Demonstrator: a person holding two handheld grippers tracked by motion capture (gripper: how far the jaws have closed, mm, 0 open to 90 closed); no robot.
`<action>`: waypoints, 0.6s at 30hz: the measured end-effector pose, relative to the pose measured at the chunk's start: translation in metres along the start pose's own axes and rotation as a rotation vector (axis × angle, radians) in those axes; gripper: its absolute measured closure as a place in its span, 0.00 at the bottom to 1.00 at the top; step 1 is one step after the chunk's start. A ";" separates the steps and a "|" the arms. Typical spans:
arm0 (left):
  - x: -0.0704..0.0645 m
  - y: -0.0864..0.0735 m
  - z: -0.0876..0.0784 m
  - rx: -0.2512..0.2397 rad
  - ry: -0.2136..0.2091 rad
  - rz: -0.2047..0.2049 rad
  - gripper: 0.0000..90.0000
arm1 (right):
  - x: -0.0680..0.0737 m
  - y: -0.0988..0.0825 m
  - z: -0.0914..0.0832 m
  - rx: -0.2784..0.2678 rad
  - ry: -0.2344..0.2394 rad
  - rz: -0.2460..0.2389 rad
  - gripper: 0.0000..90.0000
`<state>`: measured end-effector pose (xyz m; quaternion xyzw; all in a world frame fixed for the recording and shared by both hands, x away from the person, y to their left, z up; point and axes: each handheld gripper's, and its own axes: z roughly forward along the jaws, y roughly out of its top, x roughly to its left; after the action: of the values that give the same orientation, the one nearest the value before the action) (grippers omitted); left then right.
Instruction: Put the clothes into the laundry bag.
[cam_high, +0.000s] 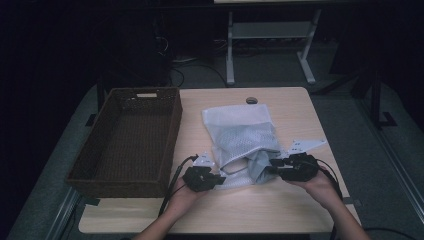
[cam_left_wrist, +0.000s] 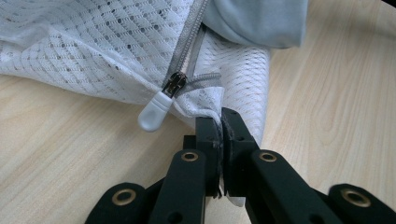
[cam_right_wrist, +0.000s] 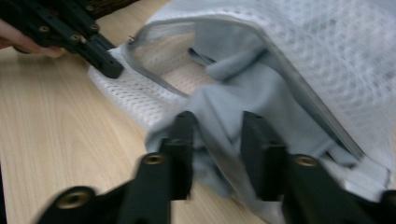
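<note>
Mesh laundry bag (cam_high: 241, 131) lies mid-table, mouth at the near end. Left gripper (cam_left_wrist: 219, 122) is pinched on the mouth corner beside the zipper pull (cam_left_wrist: 153, 113). Right gripper (cam_right_wrist: 215, 135) is spread around the grey garment (cam_right_wrist: 233, 100), not gripping. Risks: garment slides back out; mesh slips free. Wicker basket (cam_high: 131, 137) sits left, 1 cable hole (cam_high: 251, 100) far; nothing blocks.

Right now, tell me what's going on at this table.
A person is working with a gripper in each hand on a white mesh laundry bag lying on a wooden table. The left gripper is shut on the bag's edge beside the zipper pull, holding the opening. The right gripper is open, its fingers on either side of a grey cloth that lies half out of the bag. A brown basket stands to the left.
</note>
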<state>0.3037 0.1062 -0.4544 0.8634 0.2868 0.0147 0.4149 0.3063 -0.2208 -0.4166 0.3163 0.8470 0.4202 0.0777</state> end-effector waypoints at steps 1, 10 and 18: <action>0.000 0.000 0.000 0.000 0.000 0.000 0.96 | -0.002 0.000 -0.001 0.001 -0.016 0.014 0.66; 0.000 -0.001 0.000 0.005 -0.001 0.002 0.95 | -0.029 -0.002 0.031 0.005 -0.056 0.122 0.59; 0.003 0.000 0.001 0.010 0.006 0.002 0.96 | -0.017 0.010 0.049 -0.027 -0.049 0.017 0.93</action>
<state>0.3063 0.1070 -0.4563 0.8657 0.2873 0.0163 0.4096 0.3439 -0.1941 -0.4421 0.3327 0.8362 0.4245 0.0990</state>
